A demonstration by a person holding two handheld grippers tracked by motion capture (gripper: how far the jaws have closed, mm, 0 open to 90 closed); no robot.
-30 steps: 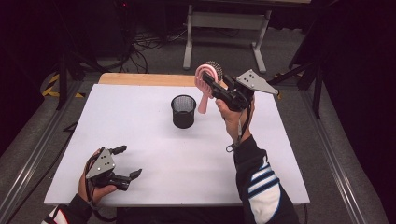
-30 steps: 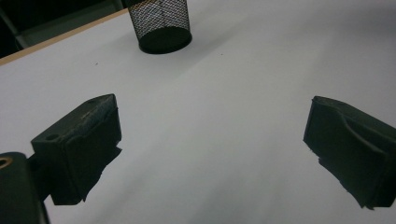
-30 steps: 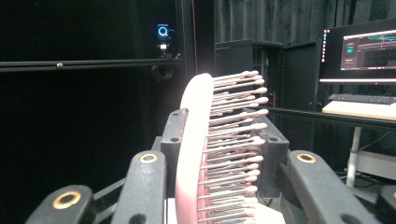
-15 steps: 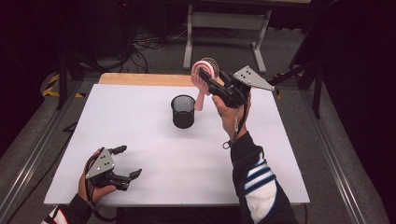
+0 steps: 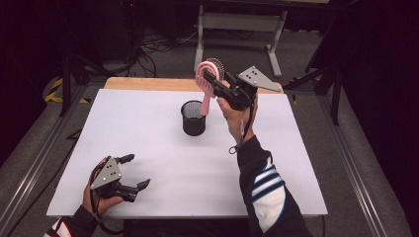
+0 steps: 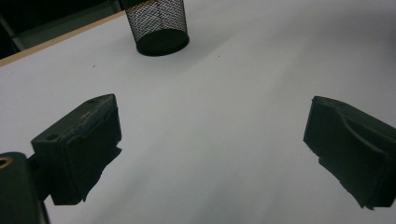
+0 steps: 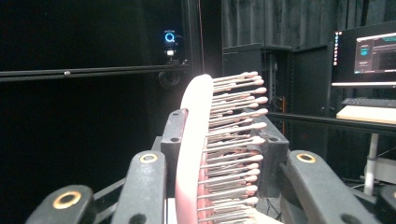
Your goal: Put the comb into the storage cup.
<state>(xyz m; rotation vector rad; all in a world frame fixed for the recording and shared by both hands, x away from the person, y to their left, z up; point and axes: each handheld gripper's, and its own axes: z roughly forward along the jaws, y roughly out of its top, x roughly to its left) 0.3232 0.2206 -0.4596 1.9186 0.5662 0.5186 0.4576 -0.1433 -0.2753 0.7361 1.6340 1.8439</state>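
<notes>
My right gripper is raised above the table's far middle, shut on the head of a pink hairbrush. The brush hangs handle-down, its tip just over the rim of a black mesh cup. In the right gripper view the pink hairbrush stands between the jaws with its bristles pointing right. My left gripper rests low on the white table at the near left, jaws wide open with nothing between them. The left gripper view has the mesh cup far ahead.
A wooden strip runs along the table's far edge. Behind it stand a metal frame and cables on the dark floor. A lit monitor and a desk appear at the right in the right gripper view.
My right gripper has carried the hairbrush a little to the left, bringing its handle over the mesh cup. The left gripper has stayed where it was.
</notes>
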